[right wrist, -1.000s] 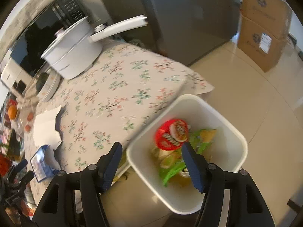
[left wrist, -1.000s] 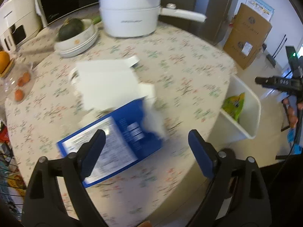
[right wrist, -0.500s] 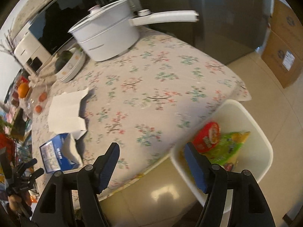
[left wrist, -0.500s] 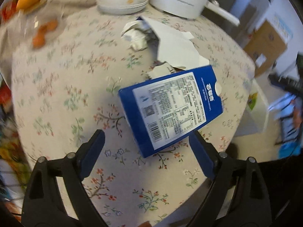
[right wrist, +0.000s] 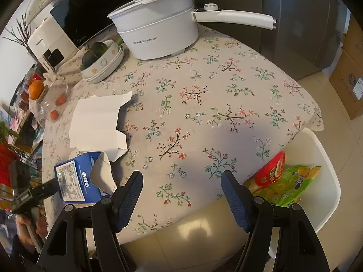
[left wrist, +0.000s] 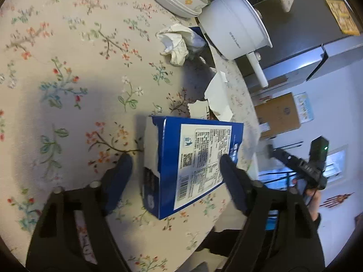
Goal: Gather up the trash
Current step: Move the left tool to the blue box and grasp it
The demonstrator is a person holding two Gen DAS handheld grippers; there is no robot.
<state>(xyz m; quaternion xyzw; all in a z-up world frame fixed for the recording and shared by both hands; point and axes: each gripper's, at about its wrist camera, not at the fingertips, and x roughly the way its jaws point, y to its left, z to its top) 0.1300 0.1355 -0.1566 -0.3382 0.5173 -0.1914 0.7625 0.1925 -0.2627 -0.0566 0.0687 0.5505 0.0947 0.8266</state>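
Note:
A blue carton (left wrist: 190, 165) with a white label lies near the table's front edge, its torn end showing in the right wrist view (right wrist: 77, 181). My left gripper (left wrist: 174, 172) straddles it with the jaws closing. The right finger (left wrist: 231, 181) overlaps the carton's edge, while a gap shows at the left finger (left wrist: 118, 176). A crumpled tissue (left wrist: 177, 43) and a flattened white carton (right wrist: 97, 122) lie further in. My right gripper (right wrist: 181, 192) hangs open over the table's edge with nothing between its fingers. The white bin (right wrist: 317, 154) beside it holds a red lid and a green bag.
A white pot (right wrist: 158, 29) with a long handle stands at the back of the flowered tablecloth (right wrist: 204, 104). Stacked bowls (right wrist: 104, 63) with a dark squash sit to its left. An orange (right wrist: 36, 88) and small fruits lie far left. Cardboard boxes (left wrist: 276, 113) stand on the floor.
My left gripper has dropped and rolled onto the blue carton, which now sits between its narrowing jaws. My right gripper has swung from above the bin to over the table's edge.

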